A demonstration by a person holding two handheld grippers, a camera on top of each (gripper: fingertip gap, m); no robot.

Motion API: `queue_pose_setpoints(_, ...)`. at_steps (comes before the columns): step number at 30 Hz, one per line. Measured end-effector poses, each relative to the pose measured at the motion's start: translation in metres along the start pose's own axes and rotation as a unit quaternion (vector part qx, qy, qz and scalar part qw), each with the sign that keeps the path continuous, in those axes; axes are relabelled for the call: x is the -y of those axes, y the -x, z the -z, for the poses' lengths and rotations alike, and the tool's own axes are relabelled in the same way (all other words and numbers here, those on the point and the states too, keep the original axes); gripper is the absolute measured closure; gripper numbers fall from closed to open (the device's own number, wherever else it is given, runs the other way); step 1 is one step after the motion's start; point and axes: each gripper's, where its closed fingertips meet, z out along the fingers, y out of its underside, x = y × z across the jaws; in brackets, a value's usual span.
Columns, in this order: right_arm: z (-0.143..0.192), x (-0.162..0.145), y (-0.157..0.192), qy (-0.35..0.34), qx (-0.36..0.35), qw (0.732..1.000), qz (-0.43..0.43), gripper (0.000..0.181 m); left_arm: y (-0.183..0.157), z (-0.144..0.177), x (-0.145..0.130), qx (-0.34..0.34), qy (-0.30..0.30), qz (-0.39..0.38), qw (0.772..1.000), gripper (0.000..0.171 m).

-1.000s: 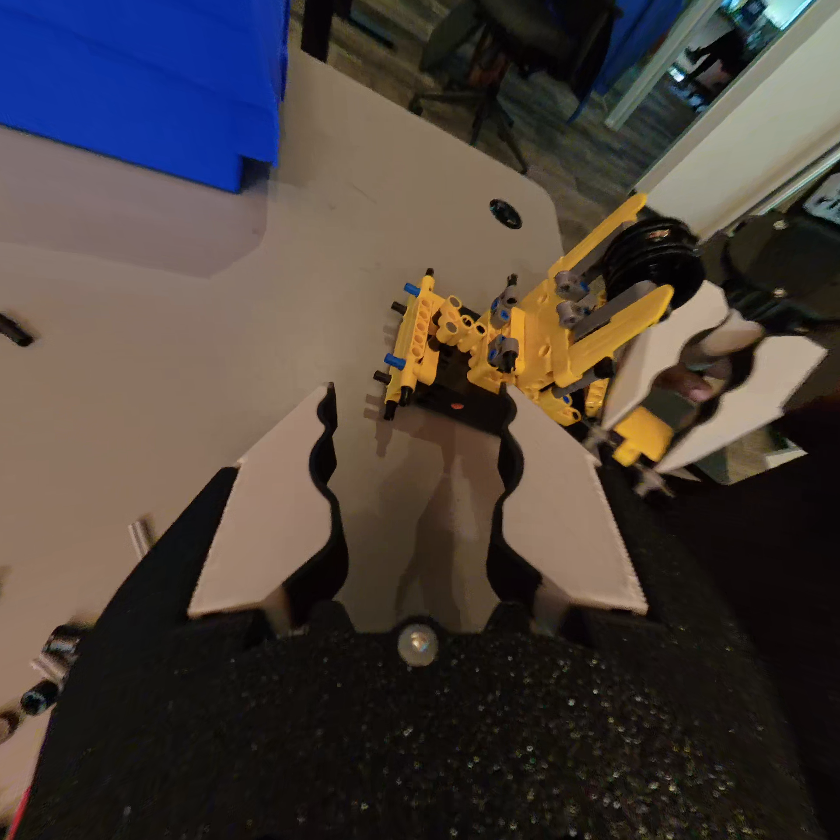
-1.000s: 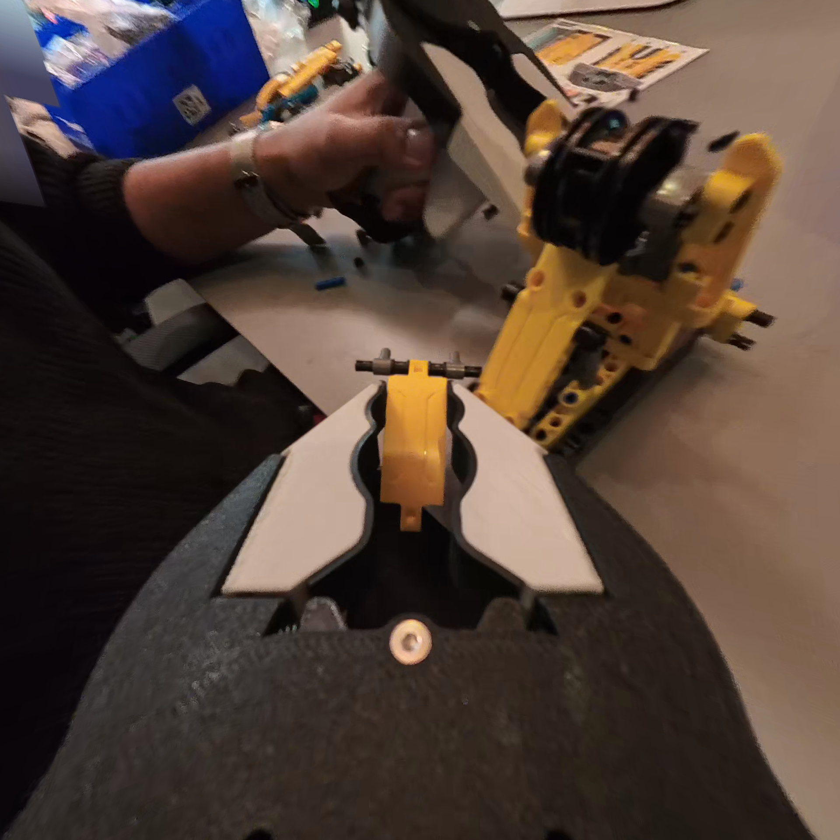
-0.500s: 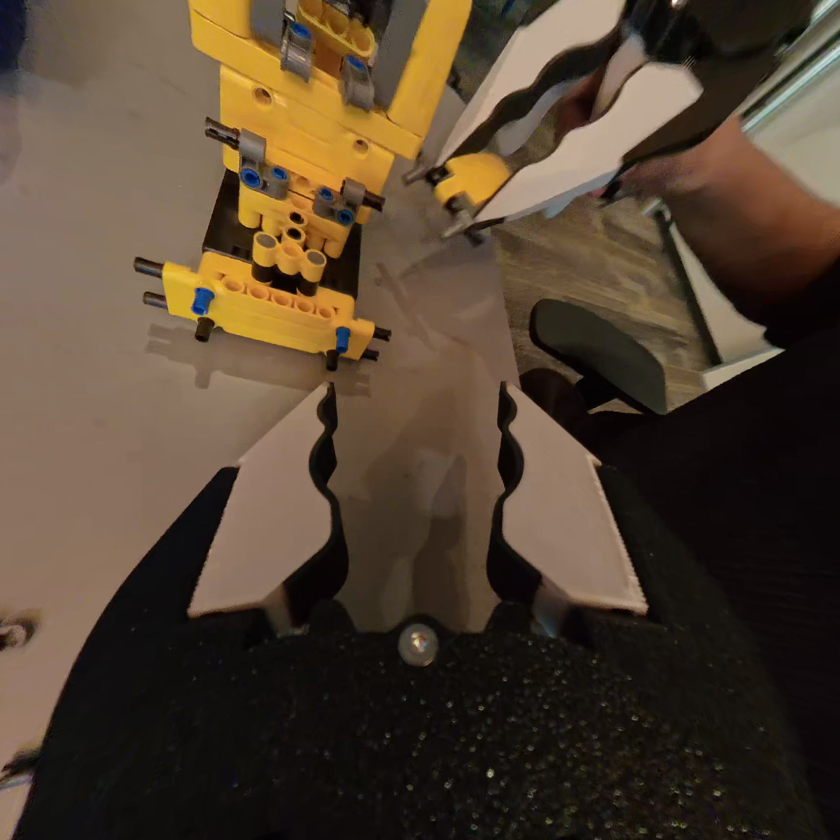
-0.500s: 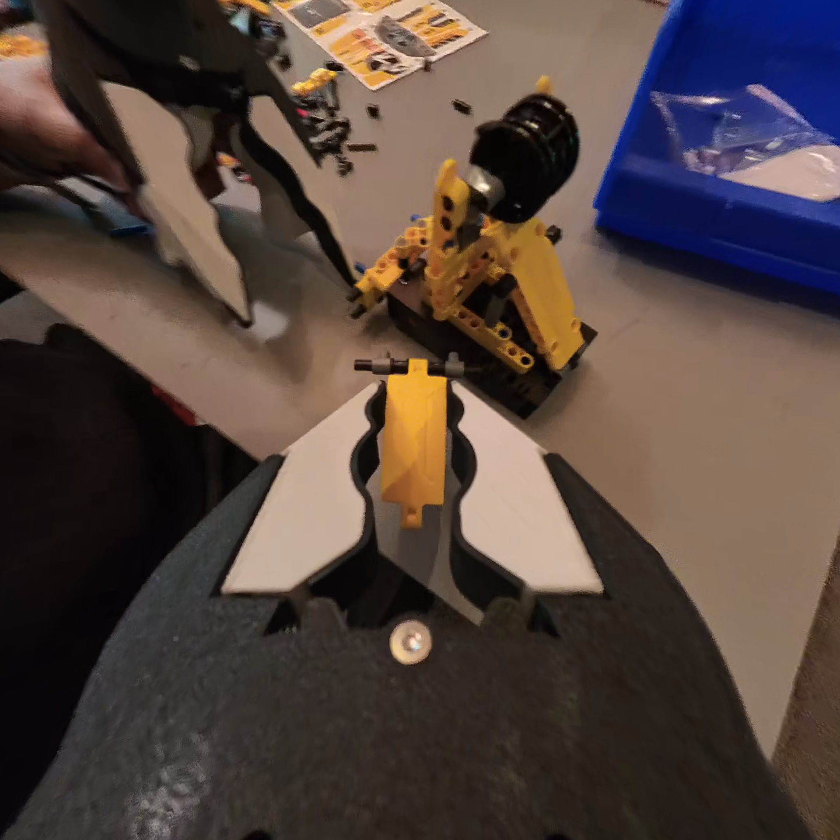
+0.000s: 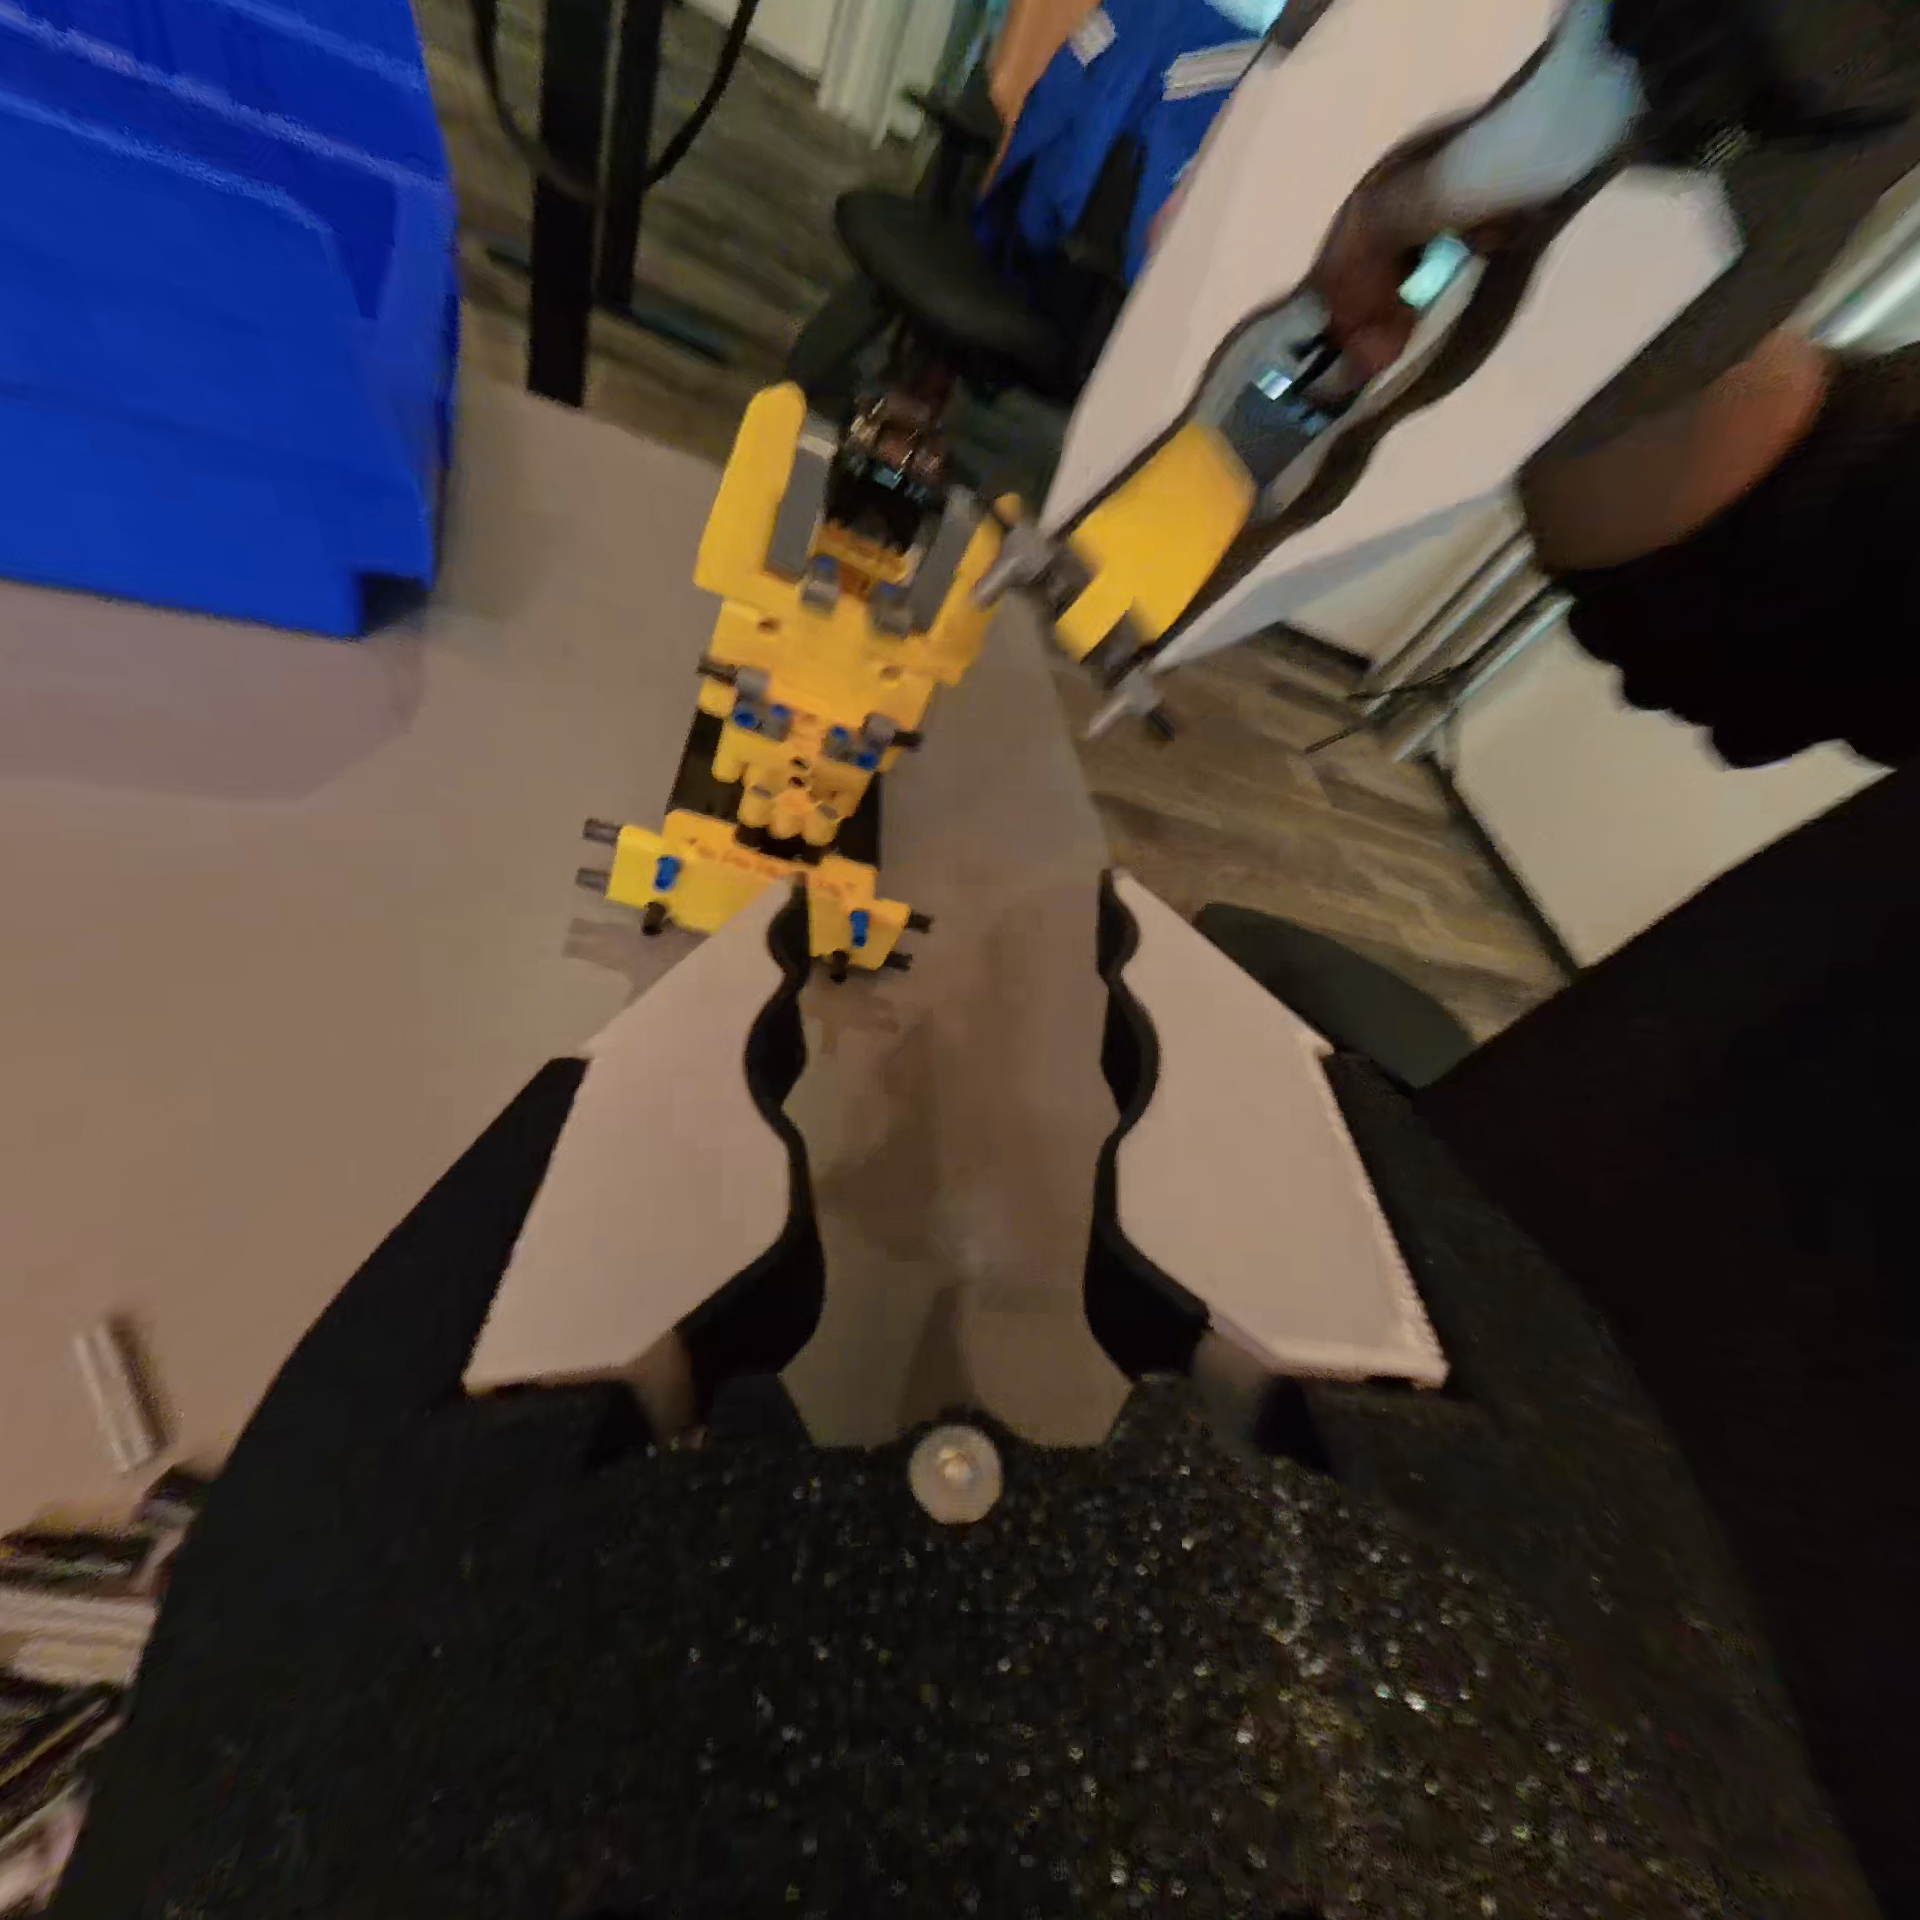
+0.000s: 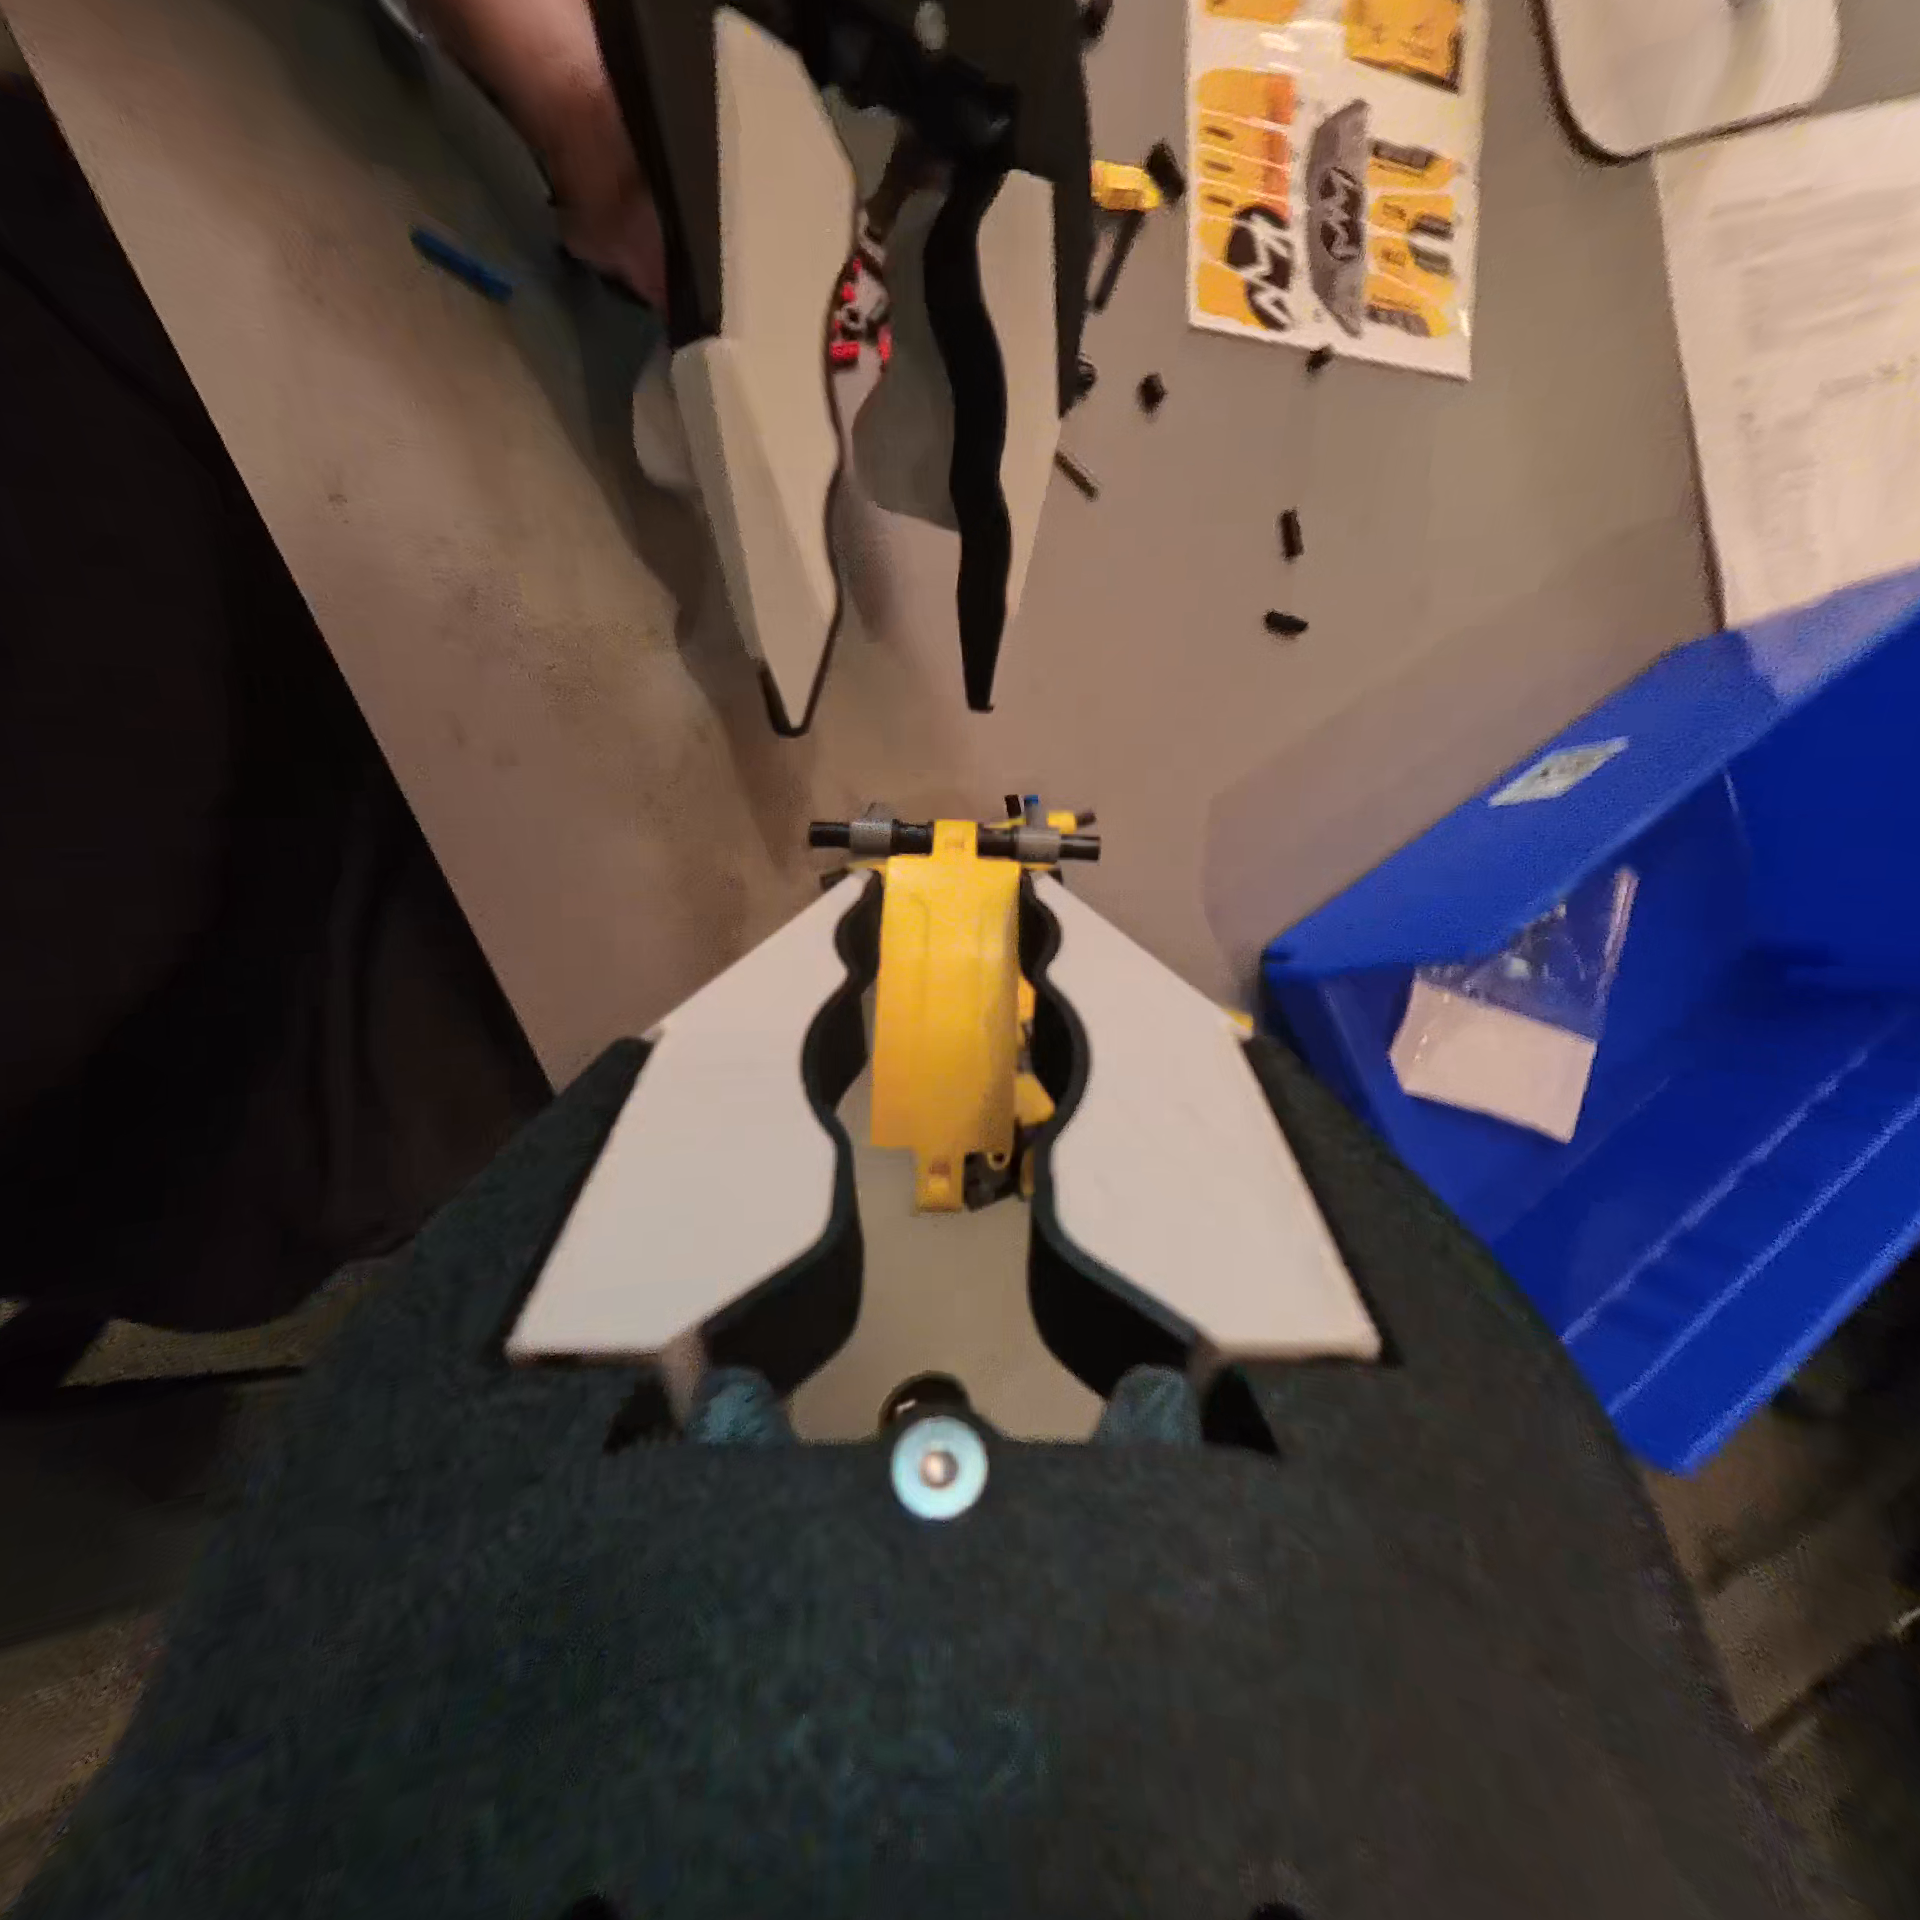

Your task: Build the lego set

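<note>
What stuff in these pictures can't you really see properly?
- Right wrist view: most of the yellow brick model is hidden behind the yellow panel piece held in the right gripper.
- Left wrist view: the model's black top is blurred by motion, so its parts are unclear.
- Left wrist view: the blue bin is cut off by the picture's edge.
- Right wrist view: the small black pieces on the table are too tiny to identify.

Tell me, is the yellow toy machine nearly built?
Partly. The yellow model already stands on the table with a black wheel on top. The right gripper is shut on a yellow panel, held close beside the model and not yet joined. The left gripper is open and empty in front of the model. Loose black pins lie unused by the instruction sheet.
</note>
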Motion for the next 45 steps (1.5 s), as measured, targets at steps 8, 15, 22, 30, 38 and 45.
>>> queue_pose_setpoints(8, -0.011, 0.037, 0.009, -0.076, -0.023, 0.992, 0.094, 0.157, -0.033, 0.025, 0.034, -0.235, -0.123, 0.206, 0.942, 0.128)
queue_pose_setpoints(15, 0.006, 0.057, 0.012, -0.167, -0.061, 0.981, 0.083, 0.157, -0.05, 0.037, 0.046, -0.322, -0.164, 0.236, 0.902, 0.165)
queue_pose_setpoints(22, 0.008, 0.061, 0.008, -0.205, -0.1, 0.971, 0.068, 0.117, -0.05, 0.045, 0.054, -0.351, -0.204, 0.266, 0.874, 0.166)
queue_pose_setpoints(30, 0.005, 0.068, 0.009, -0.214, -0.093, 0.971, 0.048, 0.112, -0.048, 0.041, 0.052, -0.327, -0.203, 0.251, 0.888, 0.165)
queue_pose_setpoints(38, 0.003, 0.069, 0.008, -0.192, -0.092, 0.975, 0.066, 0.126, -0.049, 0.039, 0.05, -0.326, -0.199, 0.255, 0.888, 0.165)
queue_pose_setpoints(45, 0.0, 0.068, 0.009, -0.173, -0.081, 0.978, 0.087, 0.126, -0.05, 0.038, 0.048, -0.324, -0.194, 0.252, 0.891, 0.166)
